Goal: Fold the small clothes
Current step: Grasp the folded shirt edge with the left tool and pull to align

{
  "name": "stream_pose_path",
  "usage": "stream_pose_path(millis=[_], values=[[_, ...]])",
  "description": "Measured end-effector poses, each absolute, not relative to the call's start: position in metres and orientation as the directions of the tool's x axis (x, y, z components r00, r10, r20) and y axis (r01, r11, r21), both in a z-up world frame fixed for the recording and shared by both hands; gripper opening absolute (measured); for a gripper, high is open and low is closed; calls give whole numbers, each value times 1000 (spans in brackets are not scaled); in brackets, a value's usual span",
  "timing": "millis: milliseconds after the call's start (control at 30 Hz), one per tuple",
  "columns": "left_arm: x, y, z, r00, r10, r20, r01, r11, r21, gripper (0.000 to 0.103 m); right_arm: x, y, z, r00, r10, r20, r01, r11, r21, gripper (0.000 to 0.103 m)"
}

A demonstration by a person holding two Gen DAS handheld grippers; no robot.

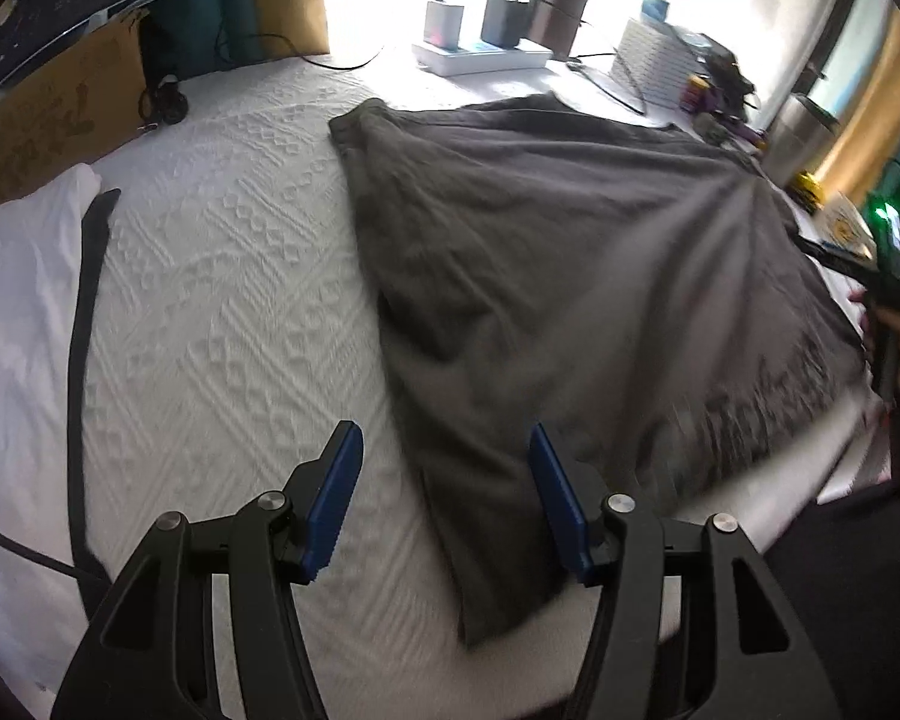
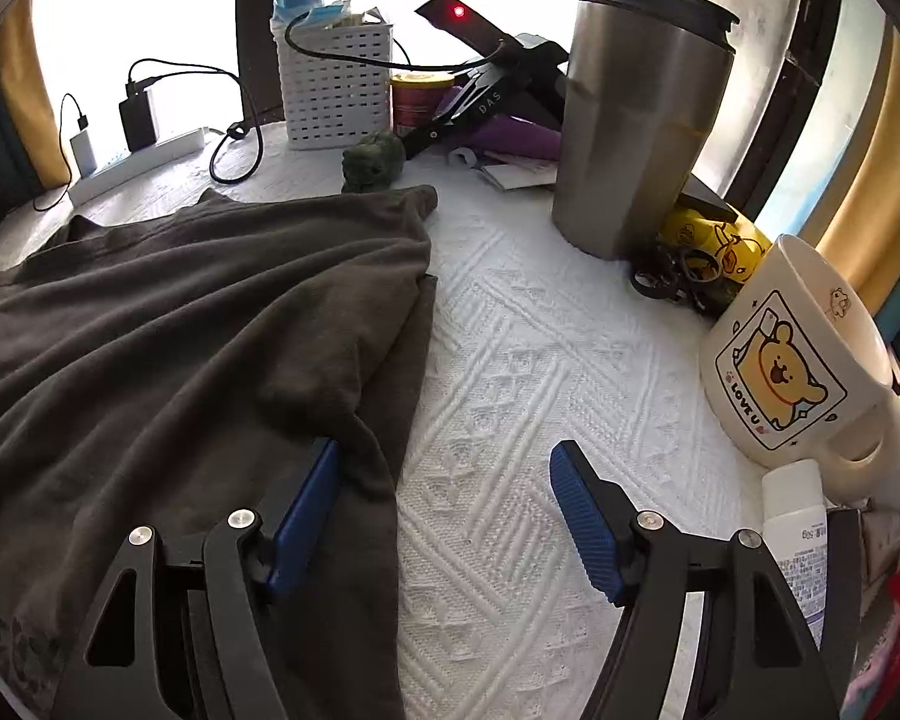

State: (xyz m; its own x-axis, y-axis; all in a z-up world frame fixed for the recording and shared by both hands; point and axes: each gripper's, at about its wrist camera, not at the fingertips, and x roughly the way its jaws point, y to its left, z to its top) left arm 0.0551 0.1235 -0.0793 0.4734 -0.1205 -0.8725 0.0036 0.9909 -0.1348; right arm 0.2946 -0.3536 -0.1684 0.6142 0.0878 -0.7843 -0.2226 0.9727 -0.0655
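A dark grey garment (image 1: 570,252) lies spread on the white textured tablecloth (image 1: 222,300); its near corner hangs toward the table's front edge. My left gripper (image 1: 444,429) is open above the garment's left edge, with nothing between its blue pads. In the right wrist view the garment (image 2: 180,330) fills the left half. My right gripper (image 2: 444,450) is open at the garment's right edge. A fold of cloth drapes over the left pad (image 2: 312,492), while the right pad (image 2: 582,510) is over bare tablecloth. At the far right of the left wrist view the right gripper (image 1: 888,294) shows, held by a hand.
A steel tumbler (image 2: 636,120), a bear mug (image 2: 798,360), a white tube (image 2: 798,534) and a white basket (image 2: 336,90) crowd the right and back. A power strip with chargers (image 1: 480,54) sits at the back. A cardboard box (image 1: 48,120) and white cloth with a black strap (image 1: 84,312) lie left.
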Motion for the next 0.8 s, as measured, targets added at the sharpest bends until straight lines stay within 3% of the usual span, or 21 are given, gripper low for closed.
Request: stream_pose_path(millis=[200,433,467,533,800], values=[[37,119,-84,453,-201,-869,41,978,-204,58,281,-359,-161,623,62,-780,-184,980,-69,73],[25,106,-97,444,-174,-879,69,985,-160,56,239,-372,-148,637,78,-767,-134,991,-10,73],[24,106,-98,449,-157,-880,63,988,-144,51,228,-370,-145,647,92,-757,-140,990,0,74],[21,109,-97,452,-151,-879,60,989,-139,15,215,-365,-145,655,94,-750,-146,989,-4,74],[13,112,-85,500,-44,-865,76,997,-6,9,184,-366,-174,647,16,-762,-94,994,-59,74]])
